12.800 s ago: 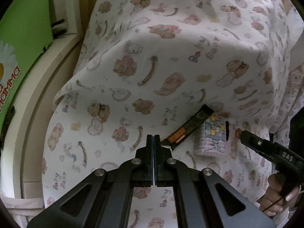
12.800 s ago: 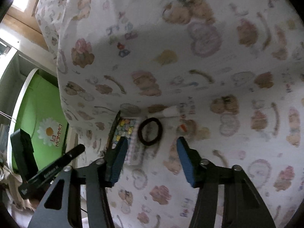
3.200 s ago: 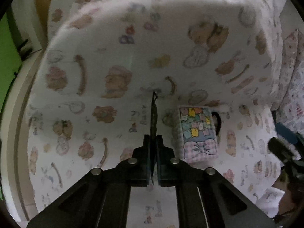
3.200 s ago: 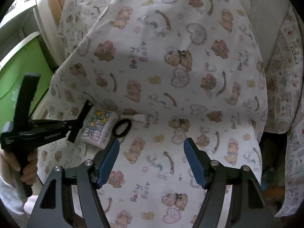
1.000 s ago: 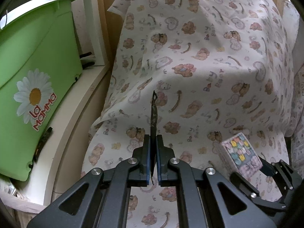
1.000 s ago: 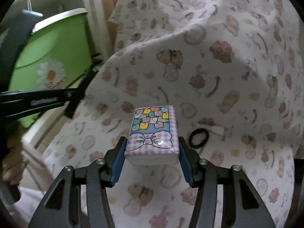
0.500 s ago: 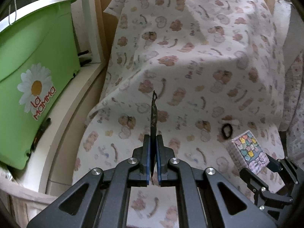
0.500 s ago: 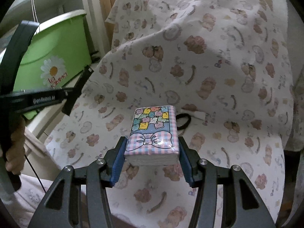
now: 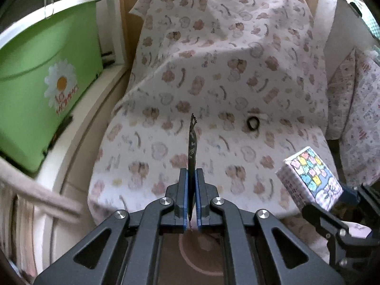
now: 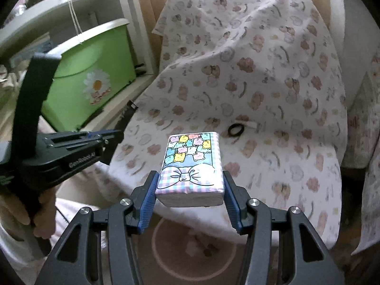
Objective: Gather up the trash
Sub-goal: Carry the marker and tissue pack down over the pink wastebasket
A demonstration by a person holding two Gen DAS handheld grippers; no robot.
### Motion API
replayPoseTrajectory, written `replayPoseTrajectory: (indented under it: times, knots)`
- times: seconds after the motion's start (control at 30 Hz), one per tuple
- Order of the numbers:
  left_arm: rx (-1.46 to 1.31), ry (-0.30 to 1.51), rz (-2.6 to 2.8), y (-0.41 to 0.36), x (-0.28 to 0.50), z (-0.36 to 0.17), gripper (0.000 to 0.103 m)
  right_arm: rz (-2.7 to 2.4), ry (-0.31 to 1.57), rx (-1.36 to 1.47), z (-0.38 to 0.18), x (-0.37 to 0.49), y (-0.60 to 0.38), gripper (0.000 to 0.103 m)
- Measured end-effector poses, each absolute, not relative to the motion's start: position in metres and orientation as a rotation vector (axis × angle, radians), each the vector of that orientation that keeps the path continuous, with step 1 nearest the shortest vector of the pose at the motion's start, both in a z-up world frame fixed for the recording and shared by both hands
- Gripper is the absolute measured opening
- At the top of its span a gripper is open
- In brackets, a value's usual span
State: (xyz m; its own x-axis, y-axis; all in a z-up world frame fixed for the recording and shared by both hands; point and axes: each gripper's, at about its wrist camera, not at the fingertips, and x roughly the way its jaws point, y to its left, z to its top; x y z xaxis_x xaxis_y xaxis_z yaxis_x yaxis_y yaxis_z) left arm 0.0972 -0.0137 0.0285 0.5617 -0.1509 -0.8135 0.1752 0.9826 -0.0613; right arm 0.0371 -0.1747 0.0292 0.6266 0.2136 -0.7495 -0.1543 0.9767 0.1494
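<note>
A: Where are you working?

B: You're over a seat draped in a teddy-bear print cloth (image 9: 213, 76), a patterned round rug (image 10: 197, 244) on the floor just under your tools.

A: What's nearest?

B: Your left claw (image 9: 190, 199) is pressed together on a thin dark wrapper (image 9: 192, 142). You see it edge-on, long axis running straight out from the tips, jagged end pointing away toward the seat. Its lower end is hidden between the pads. Your right claw (image 10: 189, 190) pinches a tissue pack (image 10: 191, 163) by its long sides, printed face up, long axis pointing forward along the fingers, held above the cloth. In the left view the right claw (image 9: 332, 204) is partly cut off at the edge.

A: Farther out?

B: A black hair tie (image 10: 235, 130) lies flat on the cloth, just beside a small white scrap (image 10: 248, 124) too small to make out. Off to the left, a green tub (image 9: 45, 76) with a daisy sits on a white ledge; you can't see inside it.
</note>
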Motion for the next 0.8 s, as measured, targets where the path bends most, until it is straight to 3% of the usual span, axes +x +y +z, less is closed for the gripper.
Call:
replayPoseTrajectory:
  times: [0.37, 0.8]
  knots:
    - [0.011, 0.981, -0.264, -0.022, 0.051, 0.0, 0.005, 0.234, 0.884, 0.108, 0.015, -0.02, -0.173, 0.055]
    - [0.017, 1.161, -0.313, -0.03, 0.046, -0.062, 0.005, 0.262, 1.079, 0.113, -0.049, -0.02, -0.175, 0.055]
